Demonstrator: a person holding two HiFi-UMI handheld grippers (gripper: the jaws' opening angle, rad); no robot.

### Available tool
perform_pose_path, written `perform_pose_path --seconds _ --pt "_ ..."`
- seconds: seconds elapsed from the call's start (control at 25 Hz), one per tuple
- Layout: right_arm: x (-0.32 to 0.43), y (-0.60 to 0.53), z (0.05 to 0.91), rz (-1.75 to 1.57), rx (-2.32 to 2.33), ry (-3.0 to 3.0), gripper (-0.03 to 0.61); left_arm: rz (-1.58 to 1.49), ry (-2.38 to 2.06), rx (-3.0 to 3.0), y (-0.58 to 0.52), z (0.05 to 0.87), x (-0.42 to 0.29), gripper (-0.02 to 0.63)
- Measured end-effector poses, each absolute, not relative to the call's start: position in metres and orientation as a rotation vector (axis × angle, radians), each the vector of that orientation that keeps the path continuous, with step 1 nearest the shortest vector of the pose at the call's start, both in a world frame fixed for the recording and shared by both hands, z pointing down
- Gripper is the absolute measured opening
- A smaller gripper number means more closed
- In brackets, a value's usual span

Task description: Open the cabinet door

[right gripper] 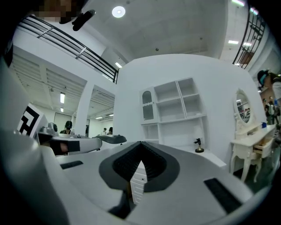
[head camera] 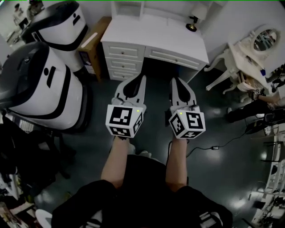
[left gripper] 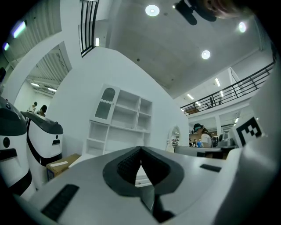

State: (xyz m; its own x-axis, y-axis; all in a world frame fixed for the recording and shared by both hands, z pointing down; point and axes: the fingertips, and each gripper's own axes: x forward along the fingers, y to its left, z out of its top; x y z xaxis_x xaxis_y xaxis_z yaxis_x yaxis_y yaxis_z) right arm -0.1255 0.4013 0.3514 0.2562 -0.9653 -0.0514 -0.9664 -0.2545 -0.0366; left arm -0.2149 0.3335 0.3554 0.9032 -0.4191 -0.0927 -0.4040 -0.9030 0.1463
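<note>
A white desk (head camera: 153,38) with drawers stands ahead, and a shelf hutch (head camera: 129,8) sits on its back edge. The hutch's small cabinet door with an arched window is shut; it shows at upper left in the left gripper view (left gripper: 106,103) and in the right gripper view (right gripper: 148,106). My left gripper (head camera: 137,76) and right gripper (head camera: 174,80) are held side by side, level, pointing at the desk from some distance away. Both are shut with nothing between the tips, as seen in the left gripper view (left gripper: 141,148) and the right gripper view (right gripper: 141,143).
Two large white-and-black machines (head camera: 40,84) (head camera: 58,22) stand at the left, with a cardboard box (head camera: 93,42) beside the desk. A small dark figurine (head camera: 192,24) is on the desk's right end. A white vanity table with a mirror (head camera: 249,49) is at the right. A cable (head camera: 213,147) lies on the dark floor.
</note>
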Motion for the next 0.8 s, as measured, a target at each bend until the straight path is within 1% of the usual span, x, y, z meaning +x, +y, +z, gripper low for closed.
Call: perform_pose_path --seconds 0.44,0.8 --pt "-0.093 0.307 0.352 0.014 -2.527 1.843 0.019 -0.2 -0.56 2.929 0.23 0.351 -0.175 0.012" --pt "-0.096 0.257 0.359 0.025 -2.539 1.841 0.02 -0.221 -0.516 2.938 0.18 0.352 -0.172 0.012"
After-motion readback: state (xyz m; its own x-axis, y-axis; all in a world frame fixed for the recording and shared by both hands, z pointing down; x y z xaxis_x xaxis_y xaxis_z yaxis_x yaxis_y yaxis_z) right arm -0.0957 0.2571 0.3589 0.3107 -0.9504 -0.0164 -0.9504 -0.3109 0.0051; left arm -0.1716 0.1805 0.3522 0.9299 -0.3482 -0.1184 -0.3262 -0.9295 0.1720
